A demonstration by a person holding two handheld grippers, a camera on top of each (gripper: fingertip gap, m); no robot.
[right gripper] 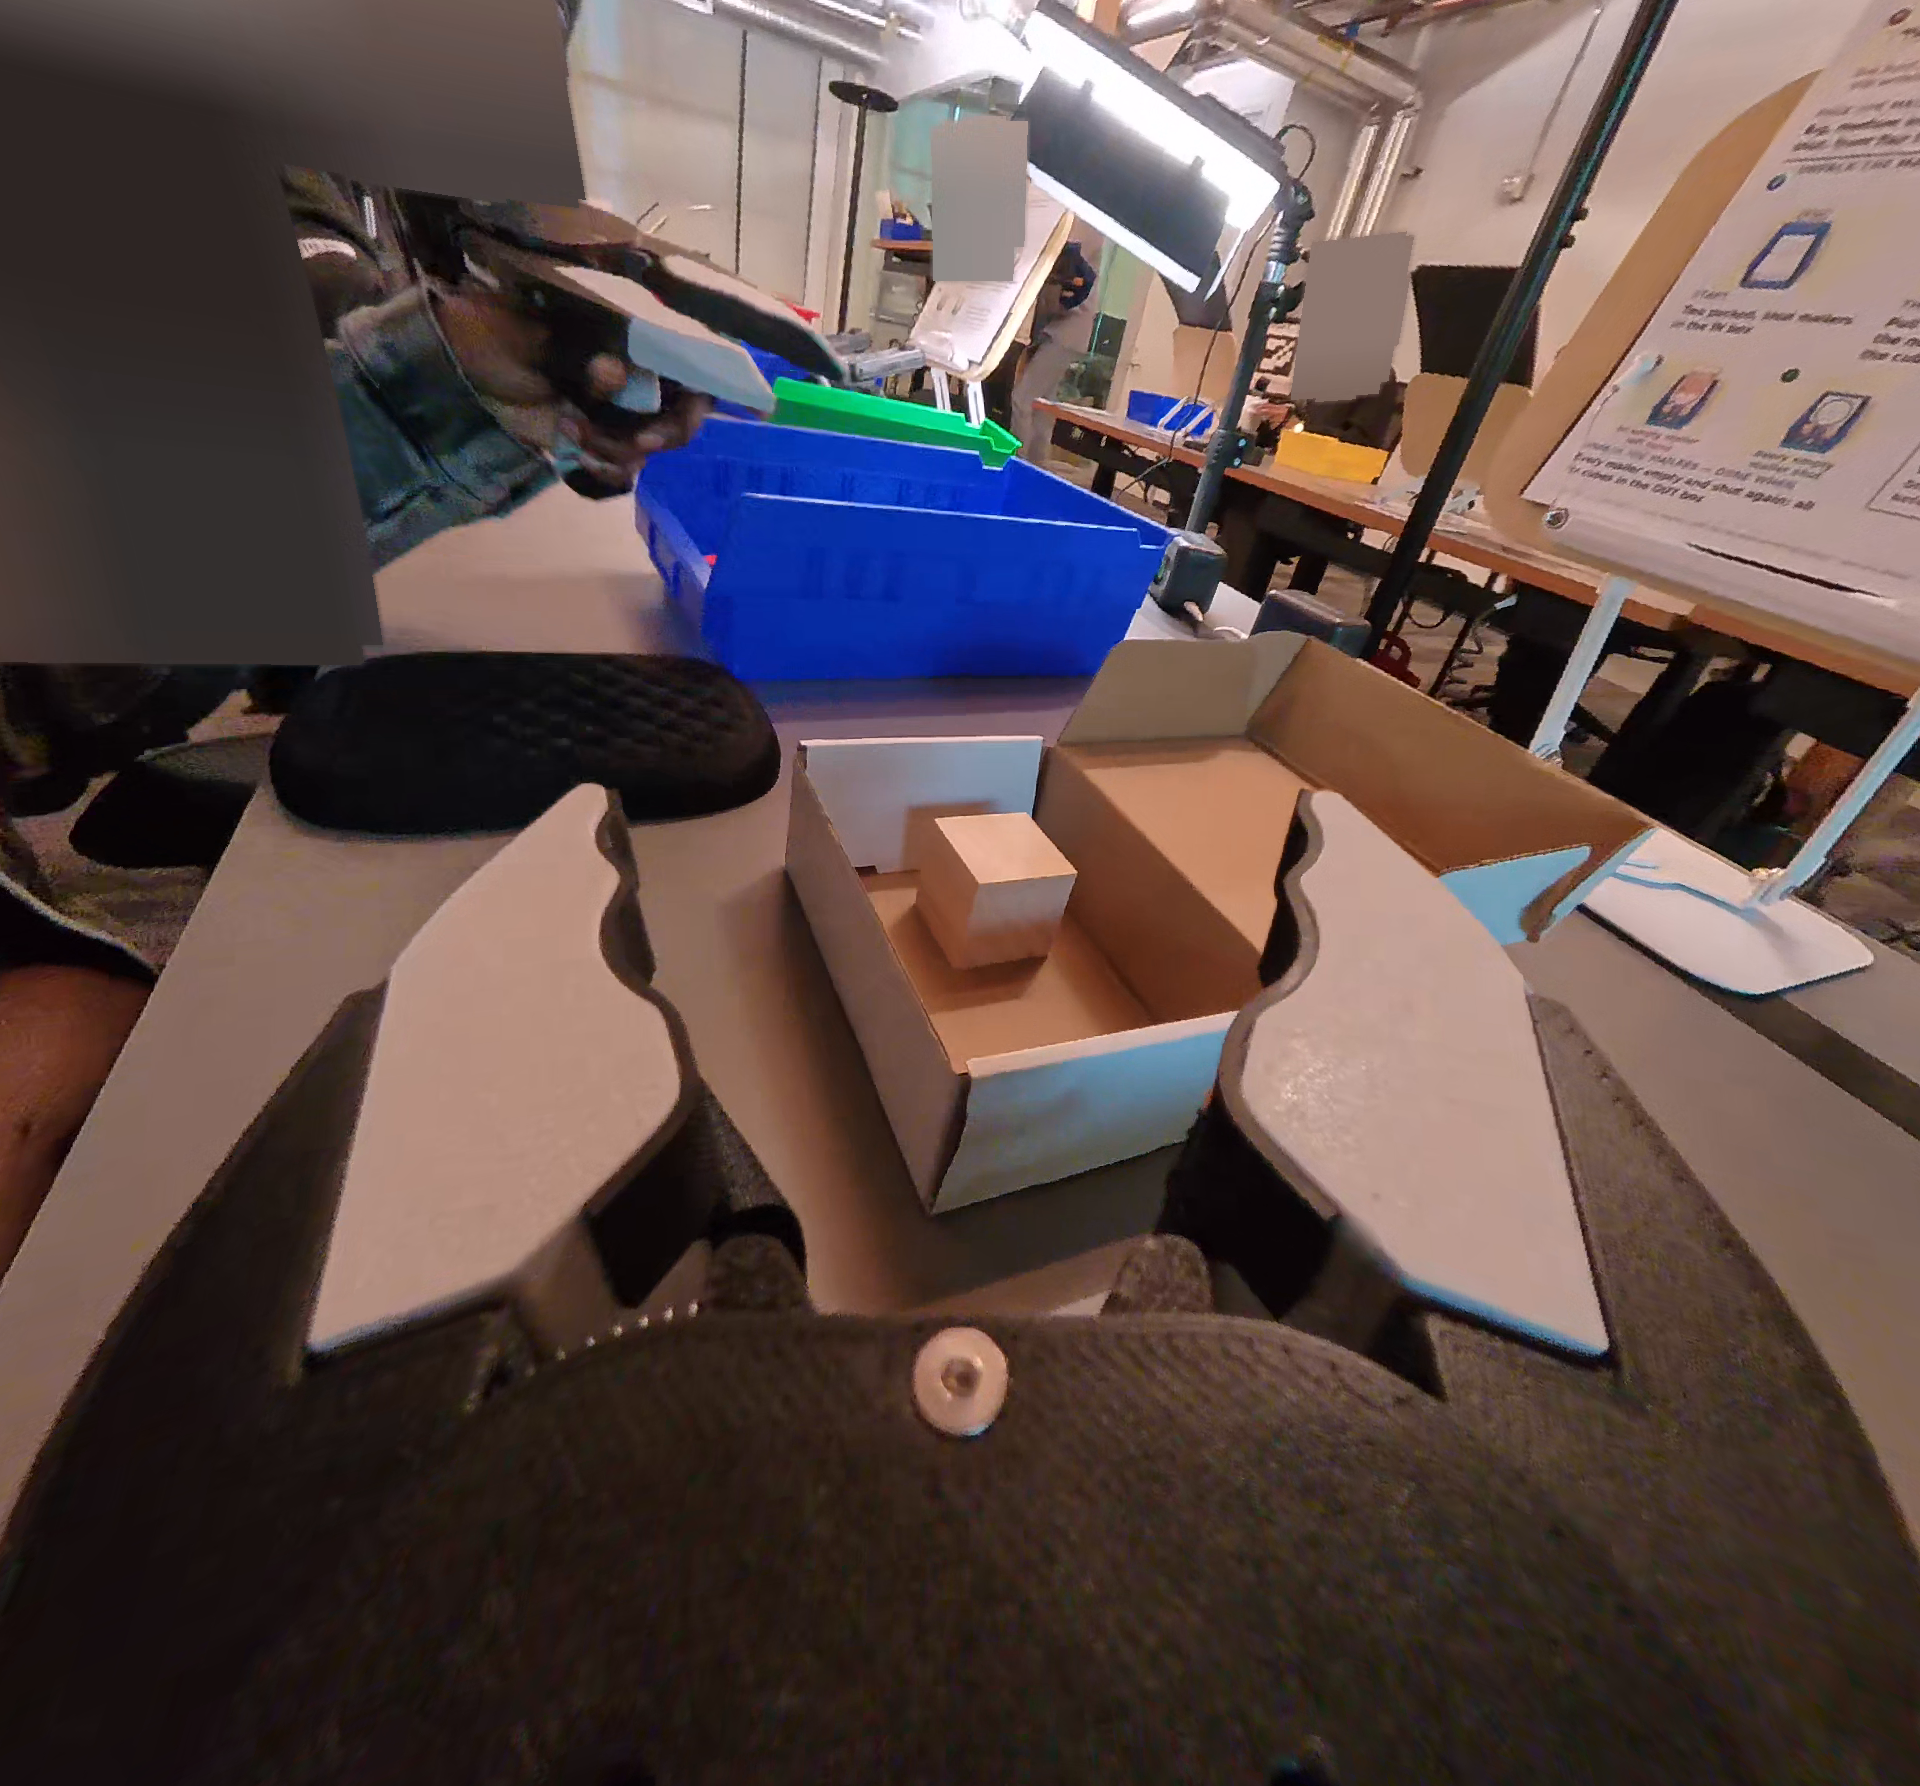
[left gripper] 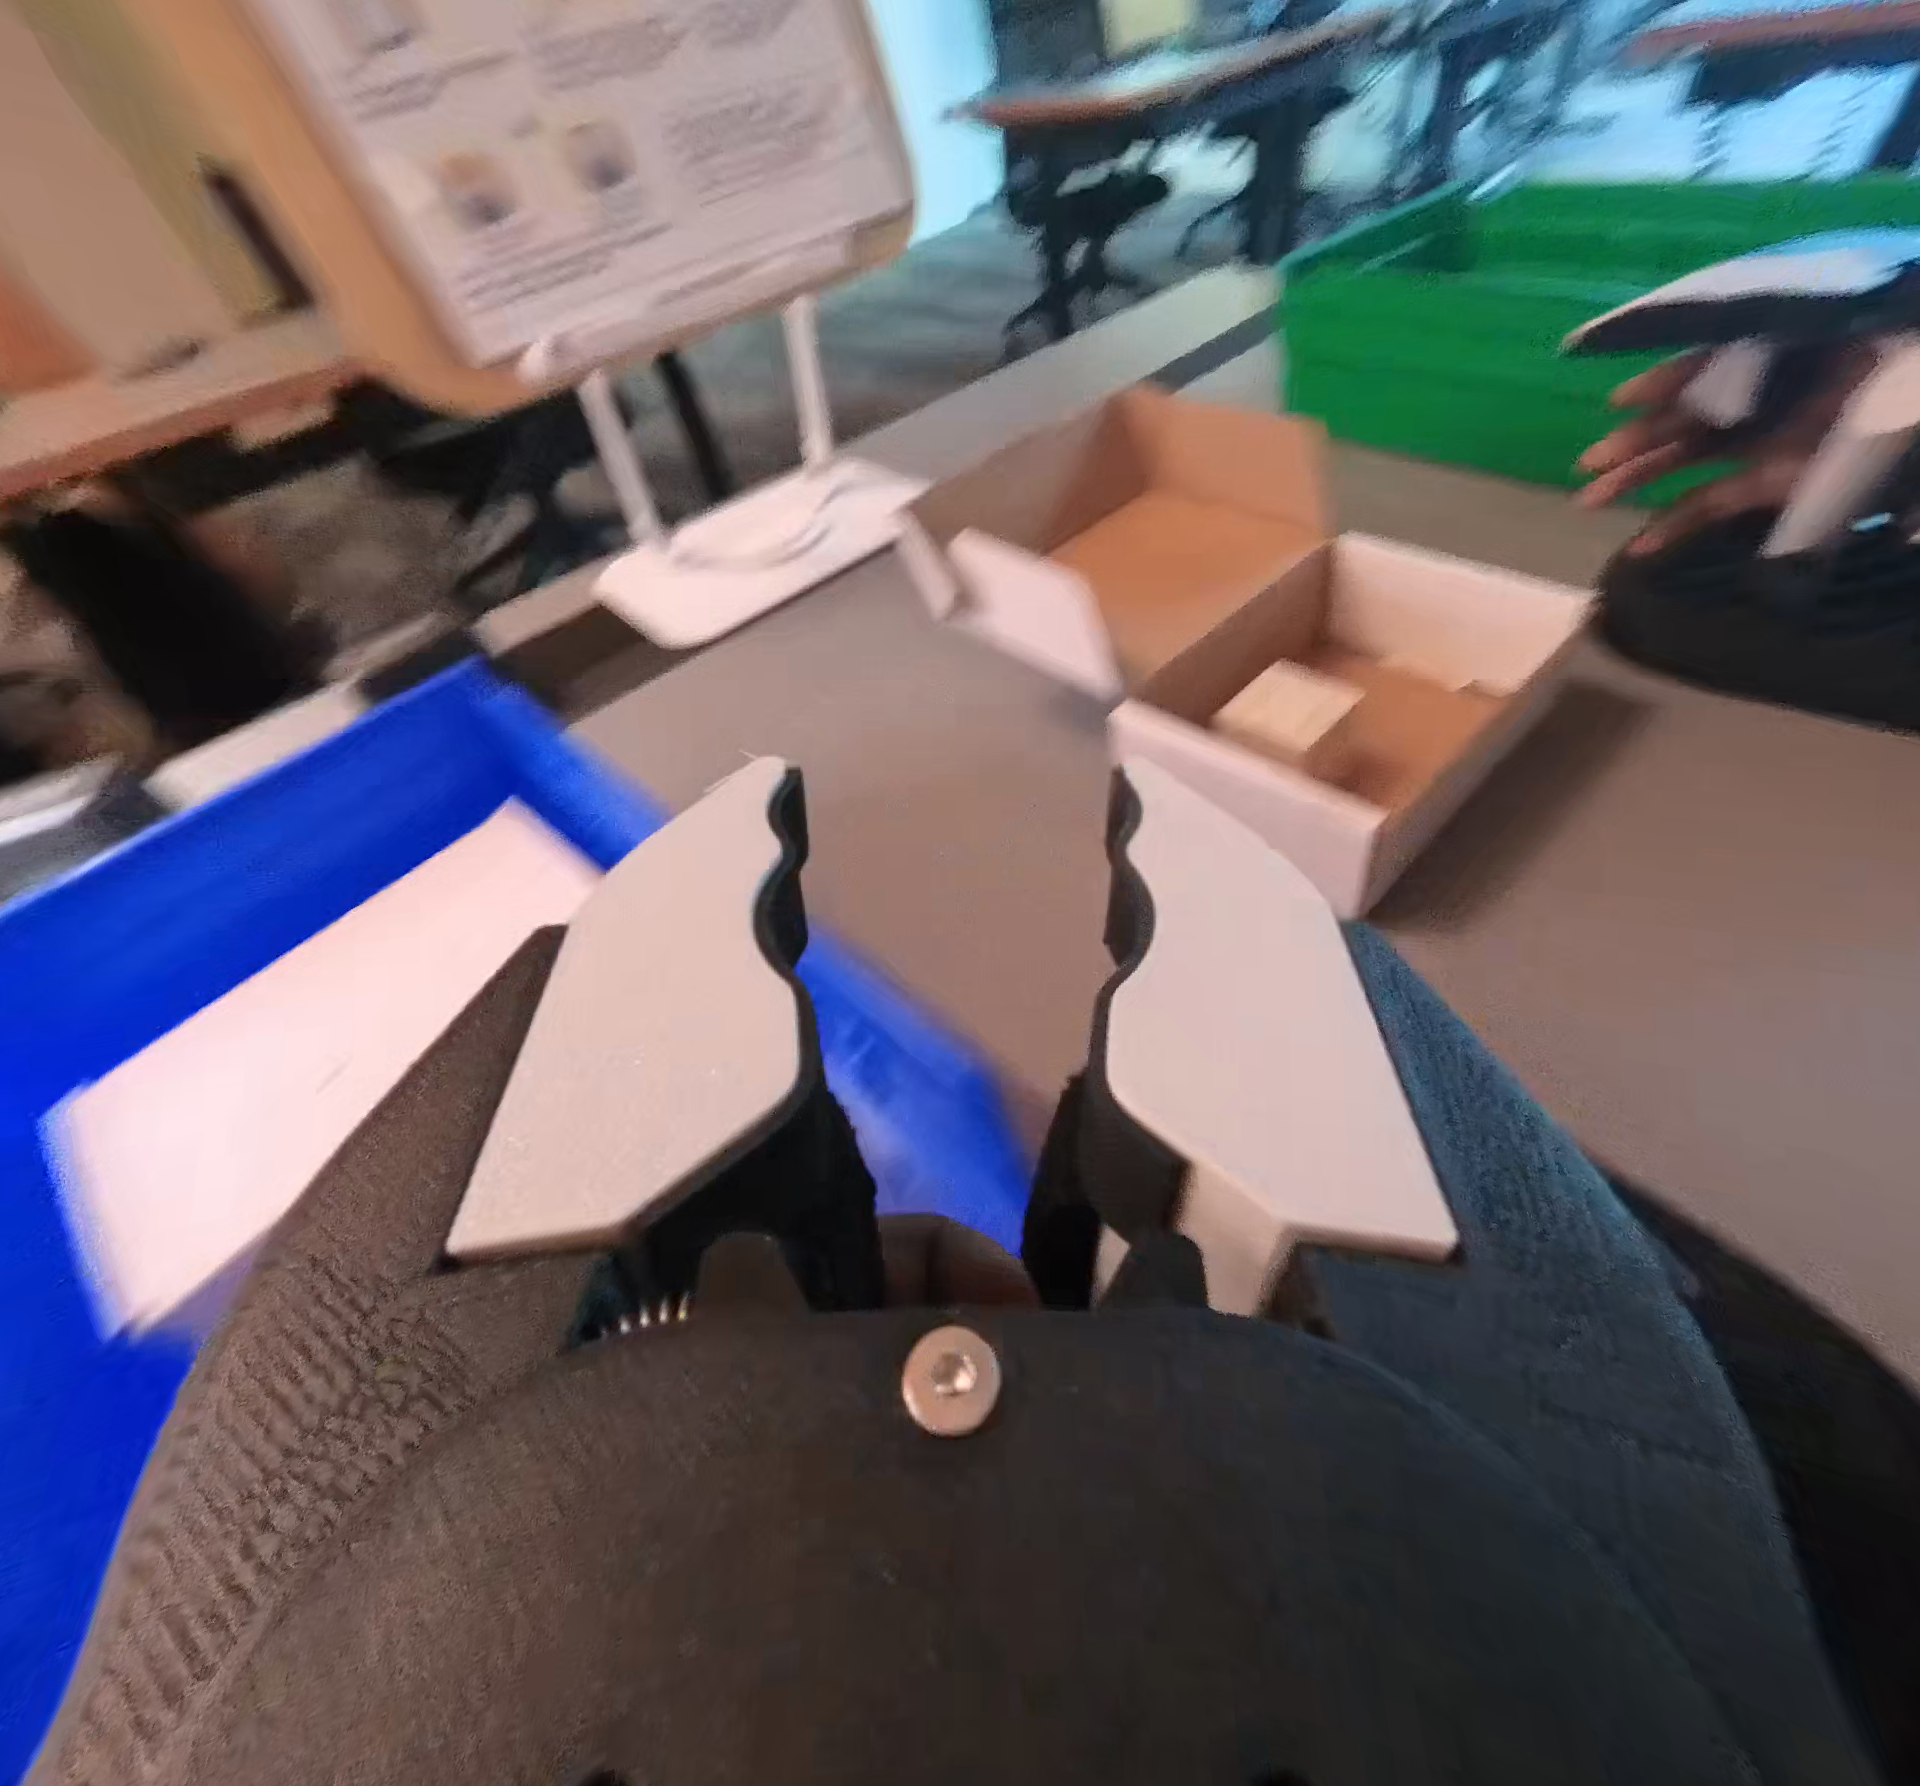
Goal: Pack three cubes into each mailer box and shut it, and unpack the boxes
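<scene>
Right hand-held gripper hovering spread and empty before open mailer box holding one cube, left hand-held gripper gaping empty over blurred blue bin, bin contents hard to make out.

Left gripper, jaws parted and empty, tips toward 12 o'clock in its wrist view. Right gripper, jaws spread wider, also empty. In the right wrist view the left gripper appears at 10 o'clock, gripped by a hand.
</scene>
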